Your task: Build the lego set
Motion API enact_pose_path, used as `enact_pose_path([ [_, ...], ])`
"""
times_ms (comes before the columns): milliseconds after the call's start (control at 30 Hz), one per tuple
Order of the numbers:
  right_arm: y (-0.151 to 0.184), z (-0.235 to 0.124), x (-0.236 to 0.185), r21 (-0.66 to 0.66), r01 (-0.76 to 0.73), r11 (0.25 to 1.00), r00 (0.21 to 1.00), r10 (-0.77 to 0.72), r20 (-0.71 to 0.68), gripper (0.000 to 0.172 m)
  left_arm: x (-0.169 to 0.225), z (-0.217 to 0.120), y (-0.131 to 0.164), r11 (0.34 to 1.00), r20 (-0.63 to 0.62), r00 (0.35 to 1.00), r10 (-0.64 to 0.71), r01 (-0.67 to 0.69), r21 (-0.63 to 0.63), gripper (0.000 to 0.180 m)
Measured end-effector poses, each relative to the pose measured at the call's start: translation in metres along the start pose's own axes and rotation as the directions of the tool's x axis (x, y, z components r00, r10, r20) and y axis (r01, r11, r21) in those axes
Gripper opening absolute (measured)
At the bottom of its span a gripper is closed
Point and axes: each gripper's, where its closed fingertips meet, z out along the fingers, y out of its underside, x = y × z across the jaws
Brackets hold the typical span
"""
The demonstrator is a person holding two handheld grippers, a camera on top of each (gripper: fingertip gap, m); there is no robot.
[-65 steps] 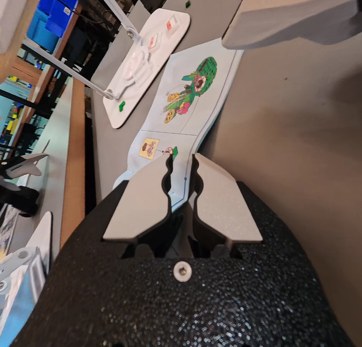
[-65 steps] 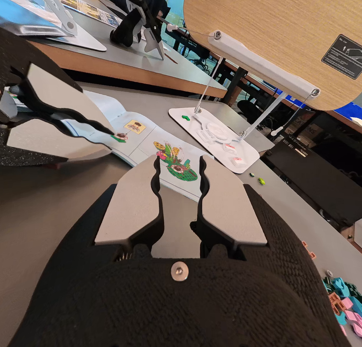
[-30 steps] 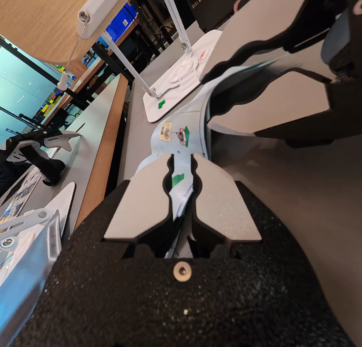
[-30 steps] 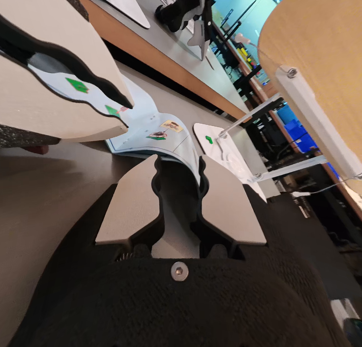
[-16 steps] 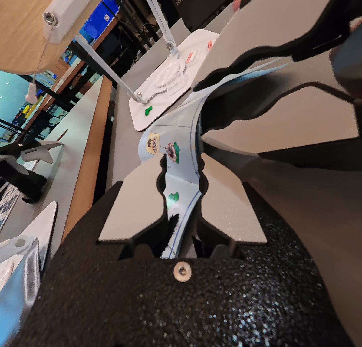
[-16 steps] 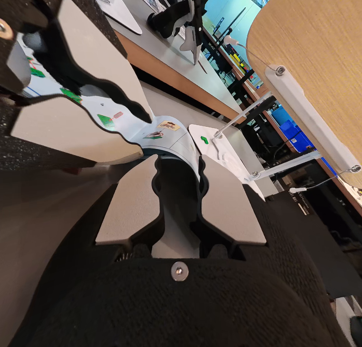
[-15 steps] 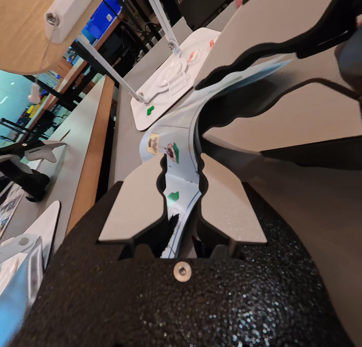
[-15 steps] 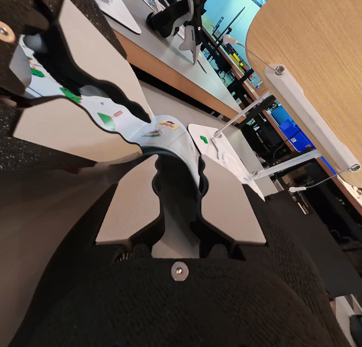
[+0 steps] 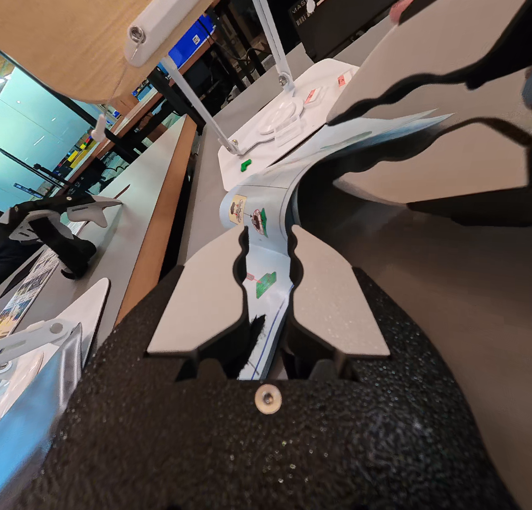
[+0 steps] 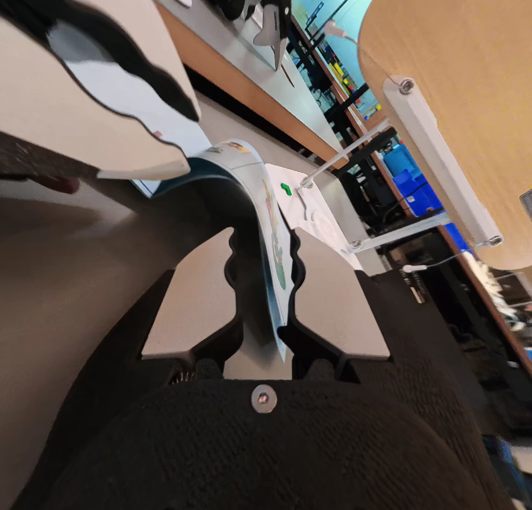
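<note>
1. We are seeing the left claw [image 9: 269, 228] partly open, straddling one end of a printed booklet [image 9: 267, 191]. From the right wrist view there is a gap above the page, so the claw is not clamping it.
2. The right claw [image 10: 263, 230] is also partly open. The booklet's other end is leaning on its right finger [image 10: 322, 289], clear of the left one.
3. The booklet is arching up off the grey bench [image 9: 431, 294] between the claws, probably because both ends are being carried close together.
4. Just beyond, a white stand base [image 9: 259, 139] is carrying a small green piece [image 9: 245, 165].
</note>
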Motion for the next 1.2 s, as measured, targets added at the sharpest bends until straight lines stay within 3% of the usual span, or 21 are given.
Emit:
enact_pose_path([
  [133, 0.01, 0.011, 0.005, -0.108, 0.163, 0.981, 0.982, -0.172, -0.079, 0.023, -0.002, -0.002, 0.004, 1.0, 0.008, 1.0, -0.012, 0.012, -0.002, 0.026],
  [233, 0.006, 0.011, 0.008, -0.125, 0.211, 0.969, 0.967, -0.226, -0.118, 0.0, -0.005, -0.005, 0.004, 1.0, 0.031, 1.0, -0.007, 0.007, 0.003, 0.028],
  [500, 0.007, -0.026, -0.002, -0.175, 0.252, 0.952, 0.958, -0.27, -0.09, 0.0, 0.016, -0.024, 0.0, 0.997, -0.014, 0.997, 0.071, -0.07, 0.035, 0.03],
  [600, 0.008, -0.048, -0.015, -0.171, 0.284, 0.943, 0.954, -0.296, -0.048, 0.0, 0.029, -0.038, -0.008, 0.992, -0.032, 0.994, 0.108, -0.106, 0.072, 0.021],
  [667, 0.009, -0.064, -0.024, -0.174, 0.319, 0.932, 0.945, -0.327, -0.02, 0.0, 0.044, -0.051, -0.012, 0.987, -0.075, 0.988, 0.135, -0.128, 0.093, 0.001],
  [767, 0.011, -0.092, -0.041, -0.181, 0.278, 0.943, 0.961, -0.273, 0.052, 0.0, 0.068, -0.072, -0.012, 0.993, -0.161, 0.981, 0.11, -0.099, 0.07, 0.0],
  [900, 0.009, -0.146, -0.057, -0.197, 0.143, 0.97, 0.979, -0.109, 0.17, 0.039, 0.083, -0.096, -0.018, 0.998, -0.172, 0.984, 0.04, -0.03, 0.059, 0.0],
  [1067, -0.012, -0.214, -0.041, -0.065, 0.021, 0.998, 0.992, -0.013, 0.125, 0.04, 0.092, -0.115, -0.029, 0.978, -0.187, 0.966, -0.176, 0.193, 0.079, 0.0],
  [1200, -0.01, -0.248, -0.054, -0.058, 0.075, 0.995, 0.982, -0.064, 0.177, 0.039, 0.096, -0.125, -0.04, 0.945, -0.251, 0.928, -0.277, 0.31, 0.104, 0.0],
])
